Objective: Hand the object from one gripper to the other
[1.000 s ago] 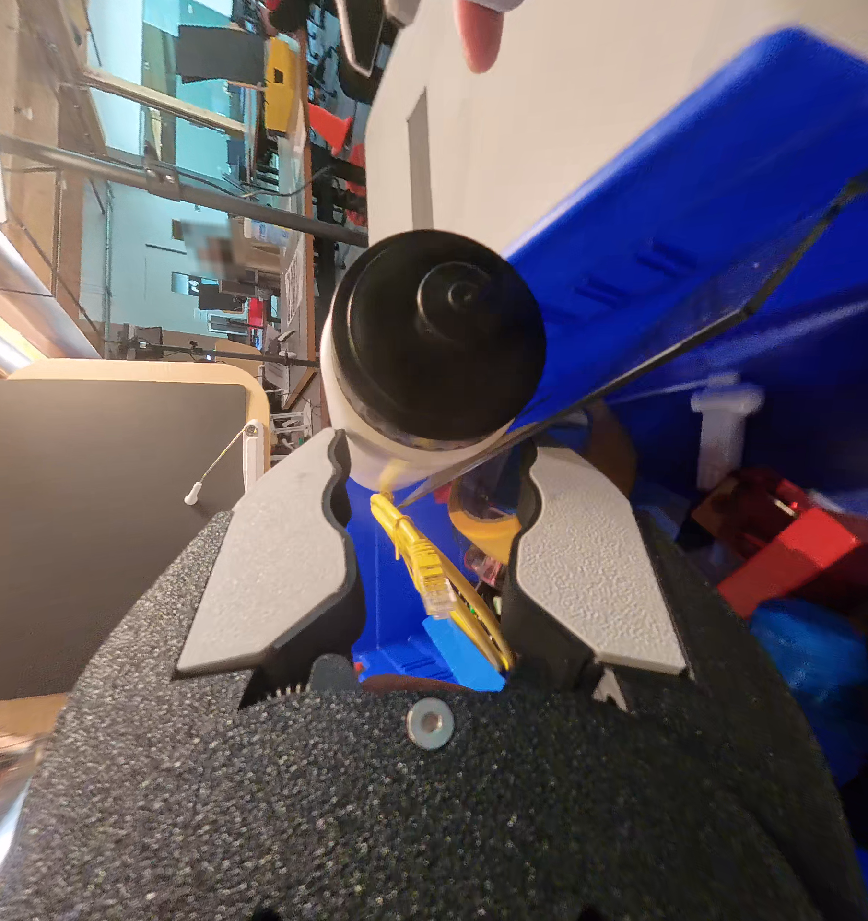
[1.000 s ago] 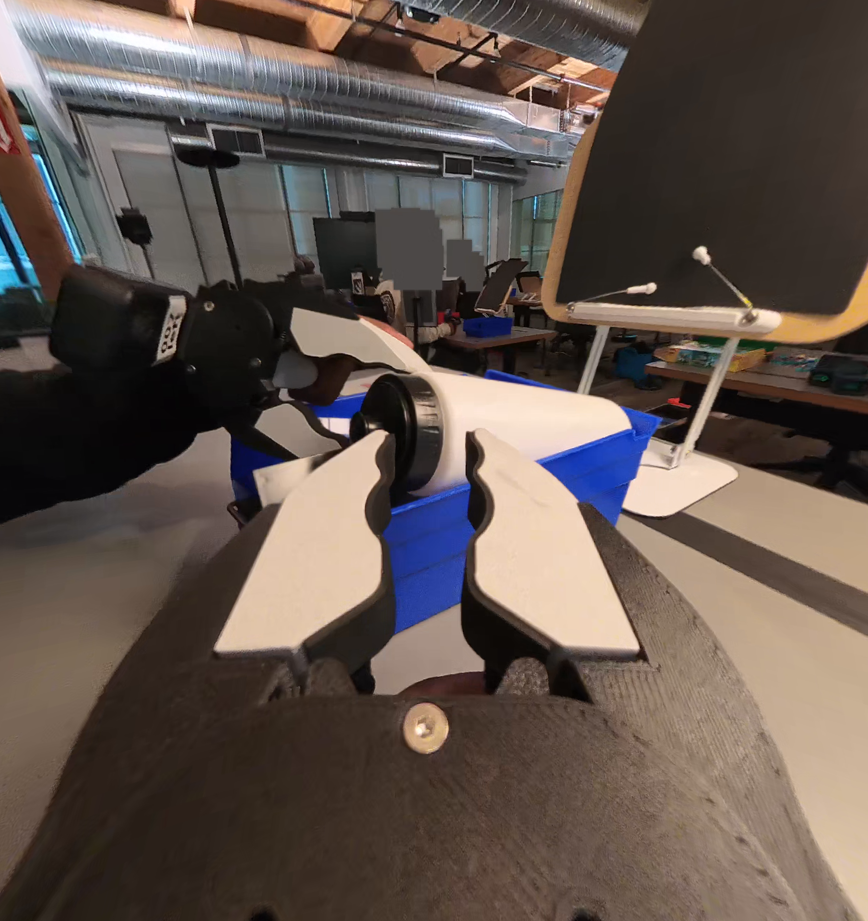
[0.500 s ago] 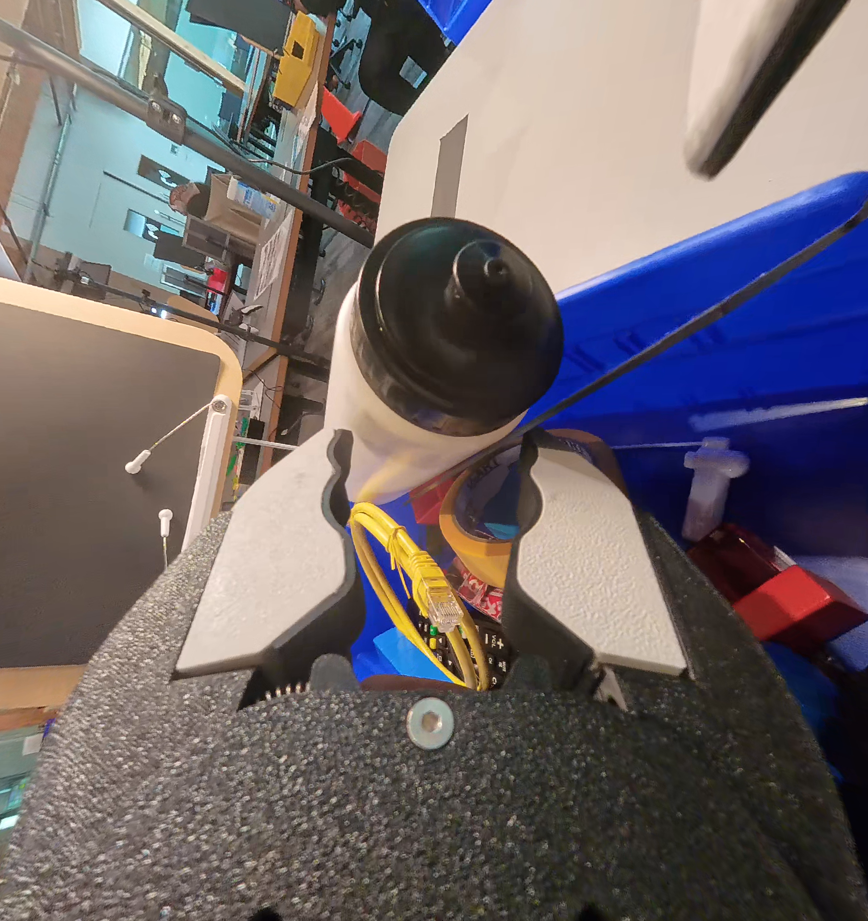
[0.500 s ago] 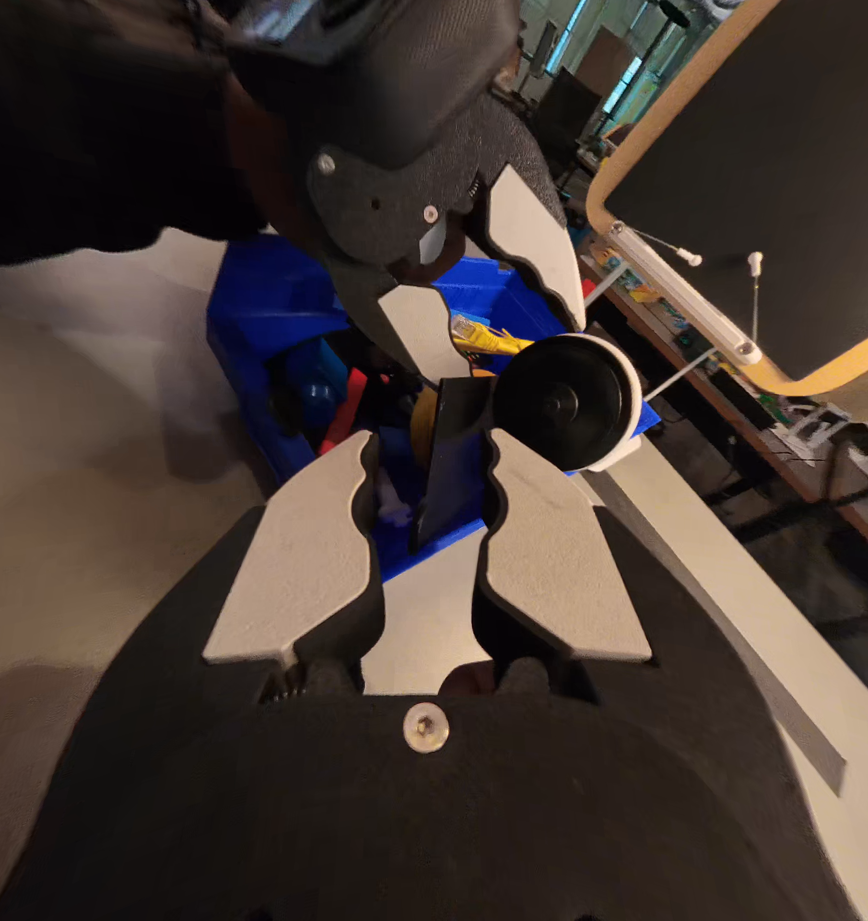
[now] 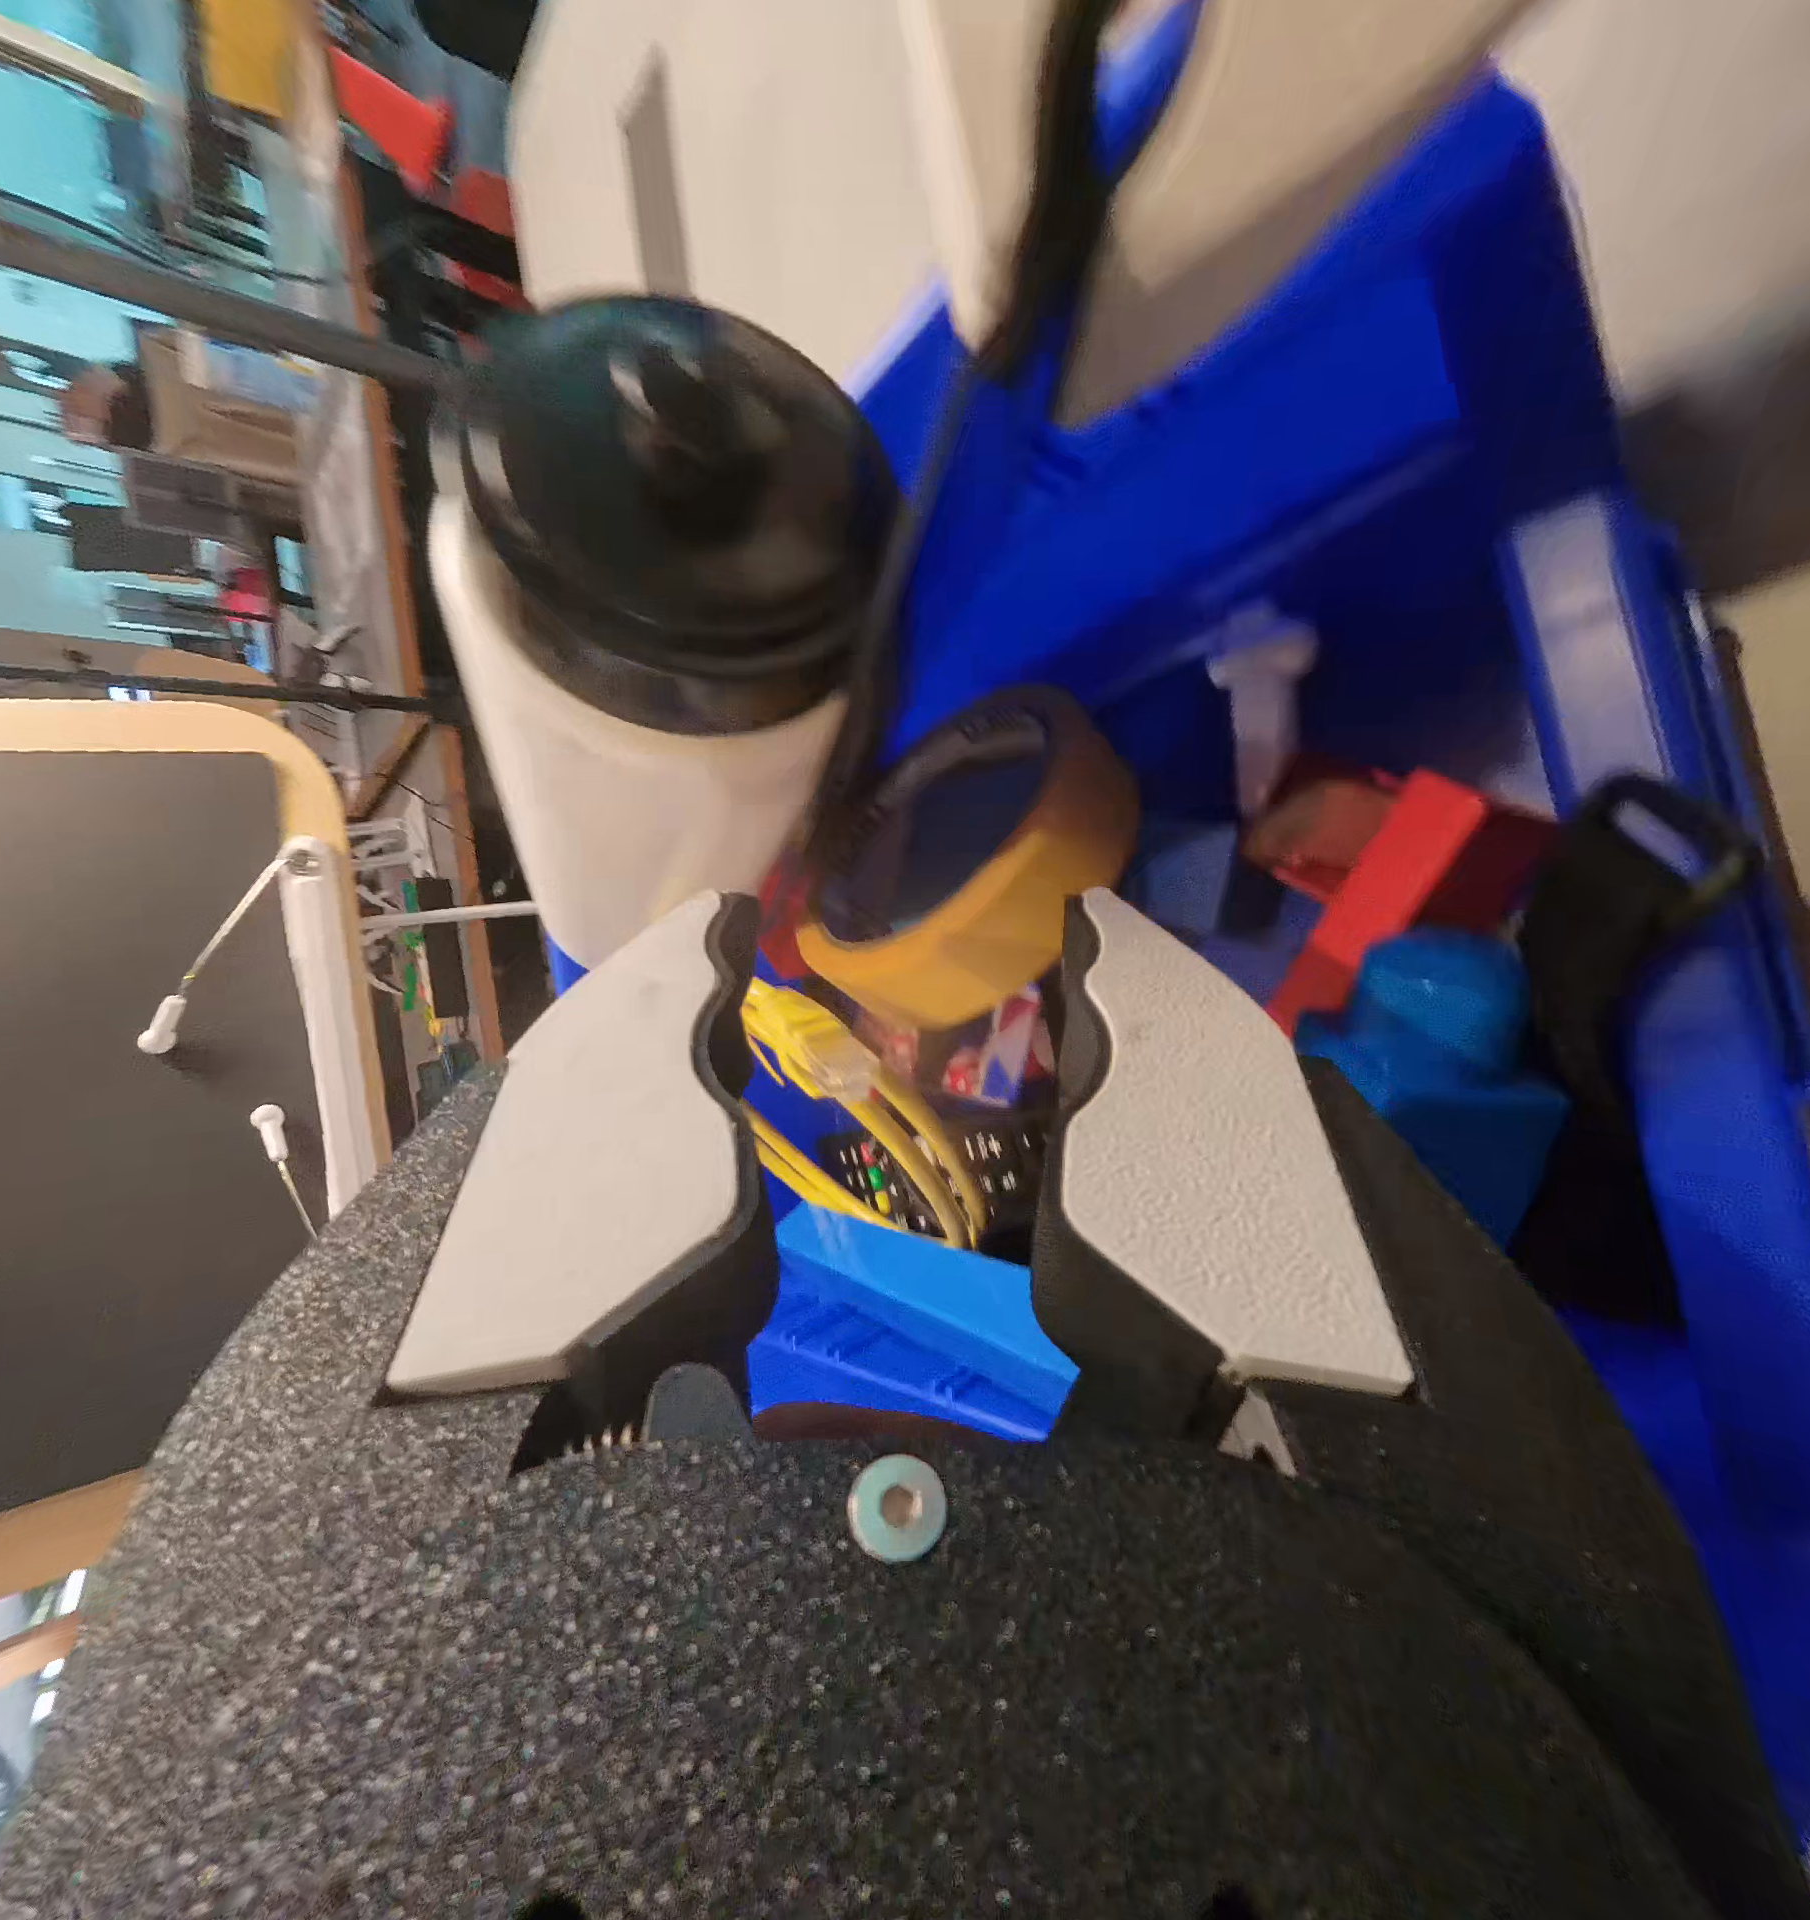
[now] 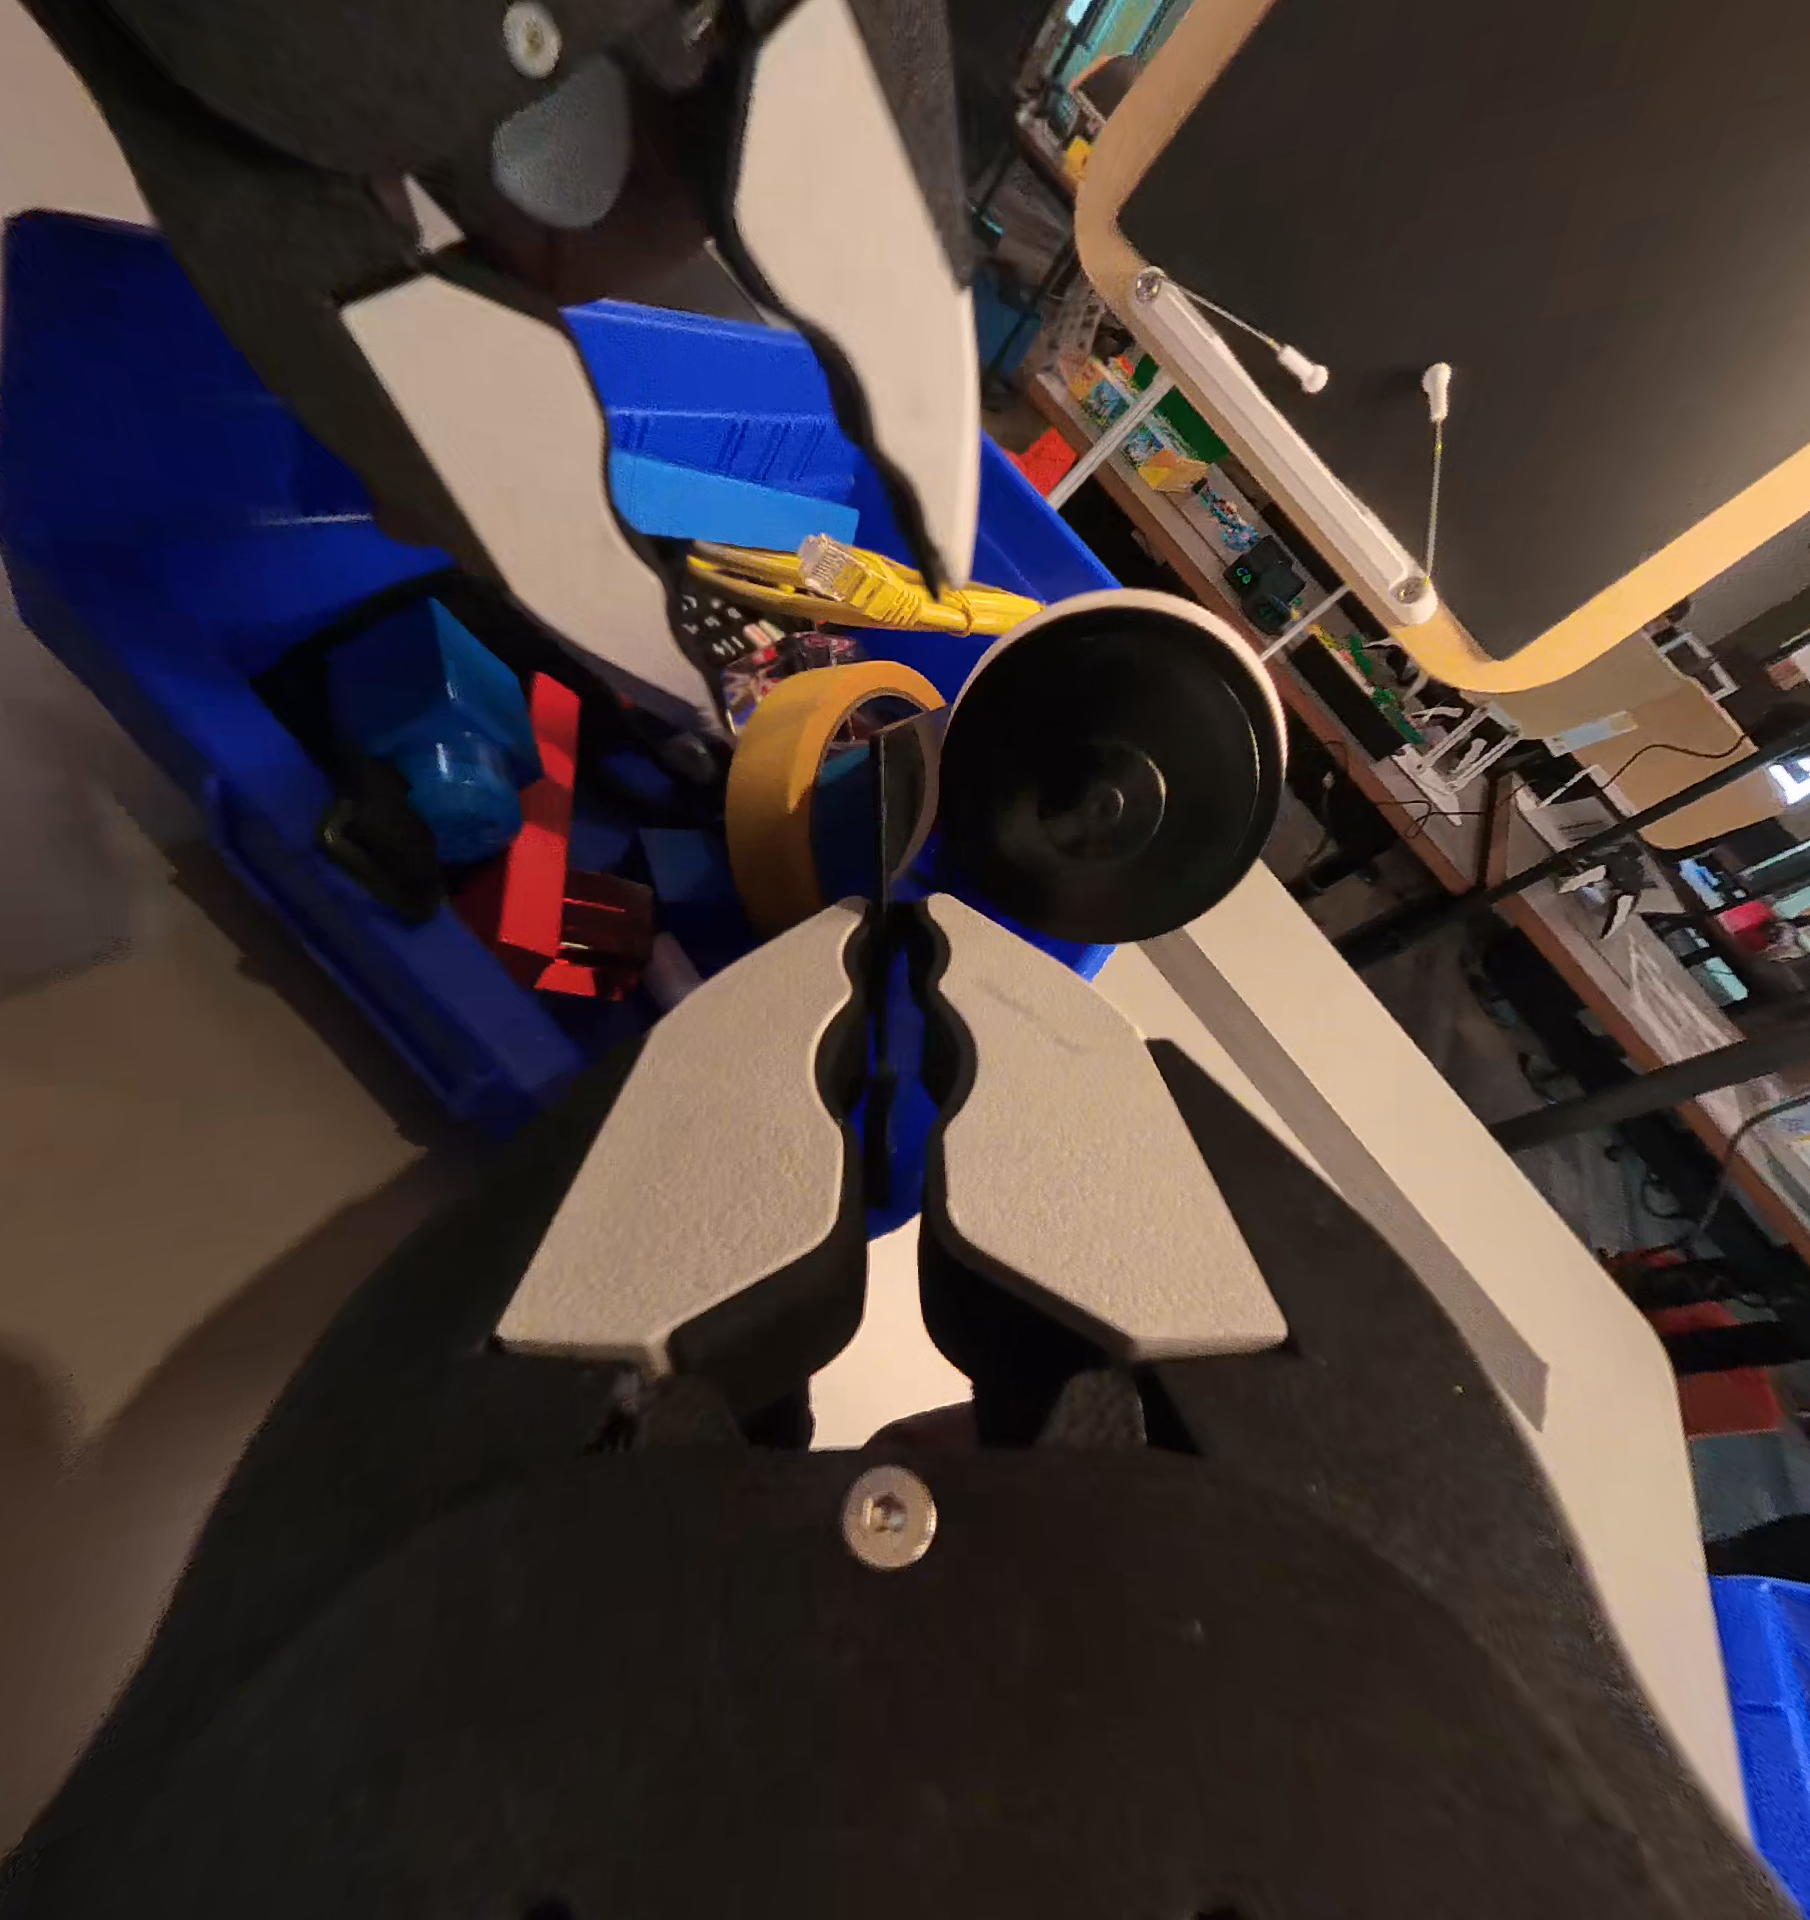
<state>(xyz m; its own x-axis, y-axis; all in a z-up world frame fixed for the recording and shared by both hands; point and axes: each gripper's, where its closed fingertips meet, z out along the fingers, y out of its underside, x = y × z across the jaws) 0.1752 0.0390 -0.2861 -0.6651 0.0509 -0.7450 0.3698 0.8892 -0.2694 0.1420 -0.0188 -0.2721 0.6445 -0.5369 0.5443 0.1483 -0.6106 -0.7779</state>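
A thin black plate (image 6: 883,821) shows edge-on in the right wrist view. My right gripper (image 6: 890,914) is shut on it, just above the near rim of a blue bin (image 6: 153,468). In the left wrist view the plate (image 5: 942,499) is a blurred dark line running up to the right gripper (image 5: 1067,125) at the top. My left gripper (image 5: 901,914) is open and empty over the bin (image 5: 1244,416). It shows from the right wrist view (image 6: 828,644) at the top, jaws wide apart, not touching the plate.
The bin holds a white bottle with a black cap (image 6: 1098,779), a tape roll (image 6: 787,790), a yellow cable (image 6: 880,597), red blocks (image 6: 537,862) and blue parts. A black board with a wooden rim (image 6: 1503,260) stands behind. Another blue bin (image 6: 1794,1714) is at the lower right. Some 7 cm of space lies between my two pairs of fingers.
My right gripper has closed on the black plate, which stood between its open fingers before. My left gripper stayed open and shifted over the bin.
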